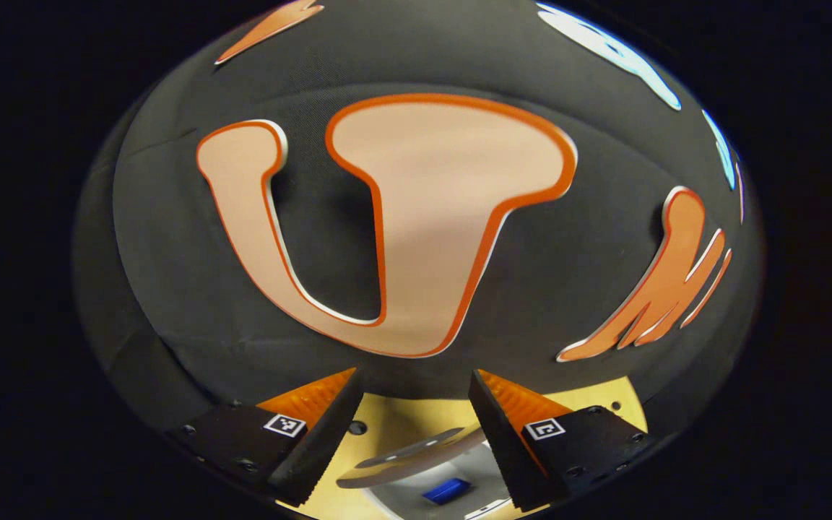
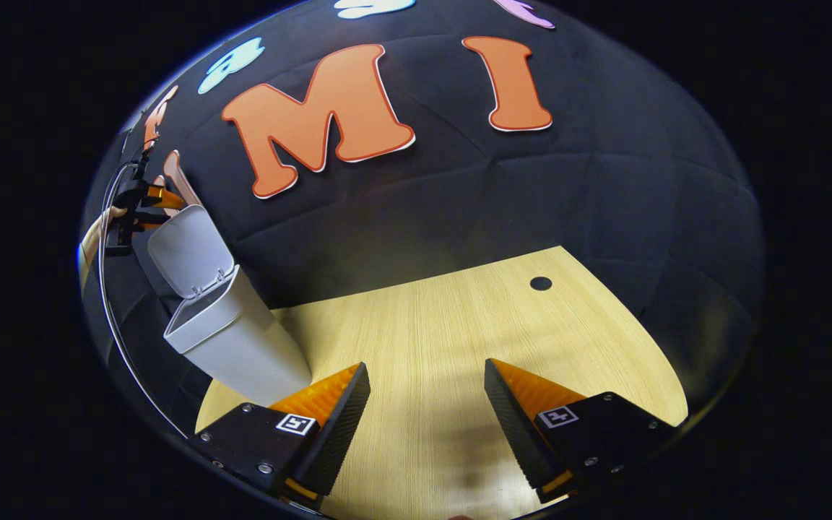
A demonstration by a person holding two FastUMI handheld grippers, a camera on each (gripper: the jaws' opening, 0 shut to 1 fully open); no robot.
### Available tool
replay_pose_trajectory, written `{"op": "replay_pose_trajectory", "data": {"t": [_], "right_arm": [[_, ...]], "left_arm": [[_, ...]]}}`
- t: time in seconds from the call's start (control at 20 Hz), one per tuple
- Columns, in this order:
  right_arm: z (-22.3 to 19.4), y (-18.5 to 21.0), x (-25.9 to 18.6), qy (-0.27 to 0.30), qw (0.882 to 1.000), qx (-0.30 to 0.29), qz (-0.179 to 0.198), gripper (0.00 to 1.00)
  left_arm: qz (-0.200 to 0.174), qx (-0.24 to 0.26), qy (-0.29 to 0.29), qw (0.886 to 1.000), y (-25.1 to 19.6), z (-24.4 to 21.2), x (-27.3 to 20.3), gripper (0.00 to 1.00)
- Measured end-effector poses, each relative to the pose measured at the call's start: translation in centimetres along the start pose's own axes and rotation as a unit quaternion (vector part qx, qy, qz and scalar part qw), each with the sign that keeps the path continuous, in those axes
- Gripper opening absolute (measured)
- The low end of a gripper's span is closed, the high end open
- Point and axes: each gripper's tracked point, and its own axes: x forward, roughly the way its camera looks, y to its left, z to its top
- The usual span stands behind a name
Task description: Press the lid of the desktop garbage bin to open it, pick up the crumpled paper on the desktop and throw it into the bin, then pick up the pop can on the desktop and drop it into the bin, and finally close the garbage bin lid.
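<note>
In the right gripper view the white desktop bin [image 2: 232,347] stands at the left edge of the wooden table [image 2: 459,325], its lid [image 2: 188,249] tipped up and open. My left gripper [image 2: 143,197], held by a hand, hovers just above and behind the raised lid. In the left gripper view that gripper [image 1: 414,377] is open and holds nothing. It looks down past the lid [image 1: 405,458] into the bin's pale inside [image 1: 401,498], where a blue object [image 1: 447,490] lies. My right gripper [image 2: 427,365] is open over bare tabletop, to the right of the bin.
The black cloth wall rises close behind the table and the bin. A small round hole [image 2: 540,283] sits in the tabletop near its far right edge. The table's curved edge runs along the right side.
</note>
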Motion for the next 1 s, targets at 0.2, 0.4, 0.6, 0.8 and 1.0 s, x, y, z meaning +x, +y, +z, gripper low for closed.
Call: {"op": "replay_pose_trajectory", "data": {"t": [0.2,0.4,0.6,0.8,1.0], "right_arm": [[-0.4,0.2,0.3,0.007,1.0,0.004,0.002,0.95],[-0.8,0.8,0.4,0.012,1.0,0.008,0.013,0.95],[-0.7,2.1,0.9,0.016,1.0,0.01,0.024,0.95],[-0.8,3.2,0.8,0.022,0.999,0.016,0.04,0.95],[-1.1,4.0,0.5,0.027,0.998,0.003,0.049,0.95]], "left_arm": [[-0.017,-0.012,0.019,1.0,-0.8,-1.5,0.2,0.94],[-0.044,-0.03,0.035,0.998,-1.9,-4.1,-1.1,0.95],[-0.052,-0.018,0.059,0.997,-3.0,-8.8,-2.9,0.95],[-0.063,-0.024,0.069,0.995,-5.0,-14.1,-3.5,0.96],[-0.06,-0.027,0.08,0.995,-6.6,-19.6,-3.7,0.96]]}}
